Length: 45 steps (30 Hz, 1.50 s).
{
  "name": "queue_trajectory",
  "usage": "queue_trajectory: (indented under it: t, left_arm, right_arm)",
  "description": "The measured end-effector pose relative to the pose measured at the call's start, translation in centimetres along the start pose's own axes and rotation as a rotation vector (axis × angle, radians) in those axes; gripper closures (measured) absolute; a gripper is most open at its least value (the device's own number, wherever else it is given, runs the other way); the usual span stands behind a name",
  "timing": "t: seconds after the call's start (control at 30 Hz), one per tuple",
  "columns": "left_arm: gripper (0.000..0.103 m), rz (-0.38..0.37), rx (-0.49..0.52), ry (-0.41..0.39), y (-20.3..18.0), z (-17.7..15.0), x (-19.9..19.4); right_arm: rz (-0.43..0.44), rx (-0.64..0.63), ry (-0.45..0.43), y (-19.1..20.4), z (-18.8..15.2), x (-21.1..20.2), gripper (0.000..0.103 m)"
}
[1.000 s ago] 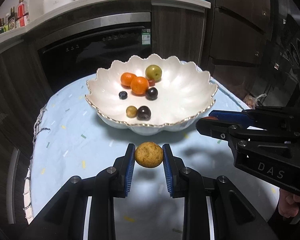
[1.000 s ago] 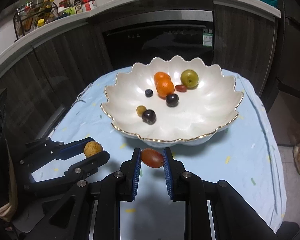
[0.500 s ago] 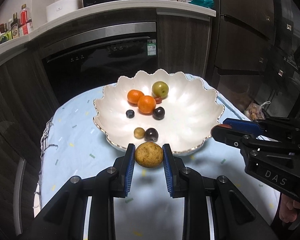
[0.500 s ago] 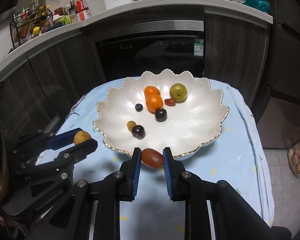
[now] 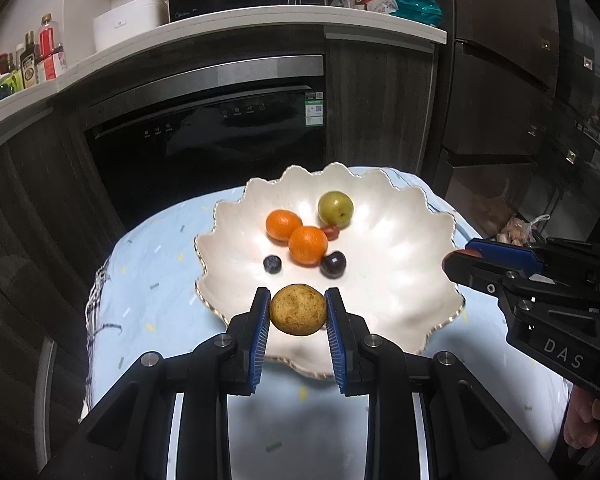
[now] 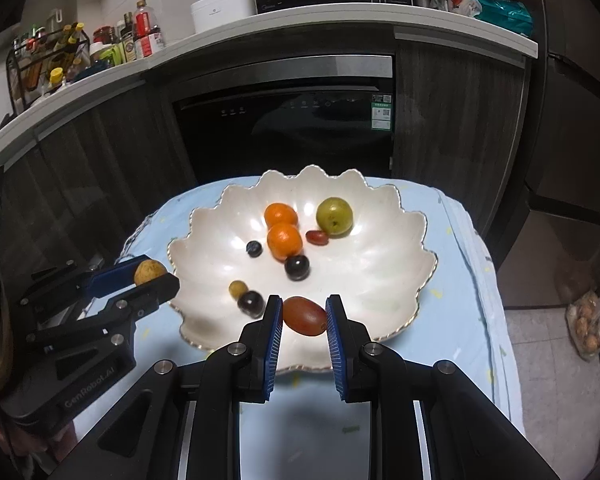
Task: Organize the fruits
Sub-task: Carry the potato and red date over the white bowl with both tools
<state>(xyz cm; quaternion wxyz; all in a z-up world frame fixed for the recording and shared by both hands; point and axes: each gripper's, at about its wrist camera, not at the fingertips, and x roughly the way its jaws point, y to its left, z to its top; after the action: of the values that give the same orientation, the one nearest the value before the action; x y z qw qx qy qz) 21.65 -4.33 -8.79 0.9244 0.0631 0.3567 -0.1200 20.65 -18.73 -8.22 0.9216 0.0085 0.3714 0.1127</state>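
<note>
While each tool clamps 1 fruit, the left tool [image 5: 298, 310] on a tan fruit [image 5: 298, 309] and the right tool [image 6: 304, 316] on a red grape [image 6: 305, 315], the white bowl [image 6: 388, 280] lies just ahead and below both.

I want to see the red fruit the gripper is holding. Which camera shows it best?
The right wrist view: the reddish oval fruit sits whole between the right gripper pads. The left wrist view shows only a red sliver at that gripper's tip.
</note>
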Motion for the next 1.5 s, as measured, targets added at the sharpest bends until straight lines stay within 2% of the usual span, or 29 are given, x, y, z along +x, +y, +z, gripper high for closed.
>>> queue_trajectory:
  t: [0.6, 1.1, 1.5]
  left_arm:
    - [0.075, 0.017, -0.013, 0.025, 1.5, 2.5, 4.0]
    - [0.075, 0.038, -0.038, 0.076, 2.6, 2.6, 7.5]
    - [0.075, 0.046, -0.037, 0.095, 3.0, 2.8, 8.3]
  right_arm:
    - [-0.041, 0.033, 0.022, -1.6, 2.3, 3.0, 0.079]
    - [-0.115, 0.037, 0.059, -2.3, 3.1, 6.1, 0.079]
    - [-0.125, 0.046, 0.088, -2.4, 3.3, 7.3, 0.079]
